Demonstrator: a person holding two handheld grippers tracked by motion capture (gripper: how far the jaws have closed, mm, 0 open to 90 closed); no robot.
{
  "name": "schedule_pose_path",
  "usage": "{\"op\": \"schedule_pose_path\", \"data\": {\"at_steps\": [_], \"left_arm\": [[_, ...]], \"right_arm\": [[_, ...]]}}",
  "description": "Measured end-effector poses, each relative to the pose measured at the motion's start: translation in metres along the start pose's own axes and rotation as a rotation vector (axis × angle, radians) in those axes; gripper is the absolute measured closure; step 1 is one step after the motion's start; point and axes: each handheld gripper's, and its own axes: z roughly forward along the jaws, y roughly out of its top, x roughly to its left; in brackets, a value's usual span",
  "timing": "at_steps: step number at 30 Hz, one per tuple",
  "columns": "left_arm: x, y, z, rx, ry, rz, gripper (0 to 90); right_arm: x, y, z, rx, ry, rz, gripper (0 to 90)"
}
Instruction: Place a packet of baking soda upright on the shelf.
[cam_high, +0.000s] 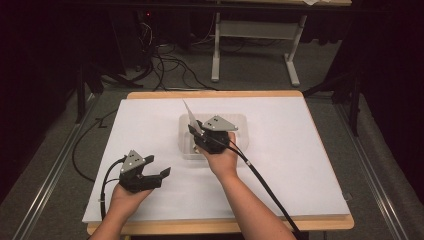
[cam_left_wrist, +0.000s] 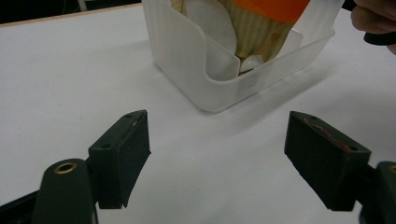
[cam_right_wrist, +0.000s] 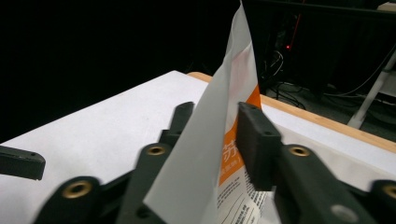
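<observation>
The work in hand looks to be the lifting of a flat white-and-orange printed paper packet (cam_right_wrist: 224, 154) out of a shallow translucent white plastic tray (cam_high: 239, 121), and it appears to be about midway; the right gripper (cam_high: 198, 131) has its two black jaws pressed together on the packet, one on each face, as the right gripper view shows plainly; in the high view the packet's pale upper corner (cam_high: 190, 116) stands tilted above the tray, which sits near the middle of the white table sheet (cam_high: 300, 150). Whether the packet's lower end has cleared the tray cannot be told; the left gripper view shows orange and ribbed cream contents (cam_left_wrist: 261, 23) standing inside the tray's cut-out wall (cam_left_wrist: 187, 60), so the pull seems unfinished; carrying the packet clear and setting it down are judged to remain.

The left gripper (cam_high: 160, 174) hangs over bare sheet near the front left, well apart from the tray, its jaws spread wide and holding nothing.

Counted: one tray; one packet in the grip; two grippers; one white sheet on one wooden table (cam_high: 215, 94); the number of items inside the tray cannot be made out.
</observation>
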Motion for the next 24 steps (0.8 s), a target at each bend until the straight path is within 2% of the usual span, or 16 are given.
{"op": "schedule_pose_path", "data": {"at_steps": [3, 7, 10, 16, 24], "left_arm": [[0.000, 0.000, 0.000, 0.002, -0.001, 0.002, 22.7], [0.000, 0.000, 0.000, 0.000, 0.000, 0.002, 22.7], [0.000, 0.000, 0.000, 0.000, 0.000, 0.000, 22.7], [0.001, 0.000, 0.000, -0.003, -0.001, -0.001, 22.7], [0.002, 0.001, -0.001, -0.006, 0.004, -0.003, 22.6]], "right_arm": [[0.000, 0.002, -0.001, -0.008, -0.002, -0.002, 56.9], [0.001, 0.004, 0.000, 0.008, -0.017, -0.009, 43.8], [0.002, 0.004, 0.000, 0.019, -0.029, -0.015, 37.7], [0.008, 0.004, -0.007, 0.029, -0.018, -0.046, 34.9], [0.009, -0.004, -0.029, 0.035, -0.006, -0.046, 35.7]]}}
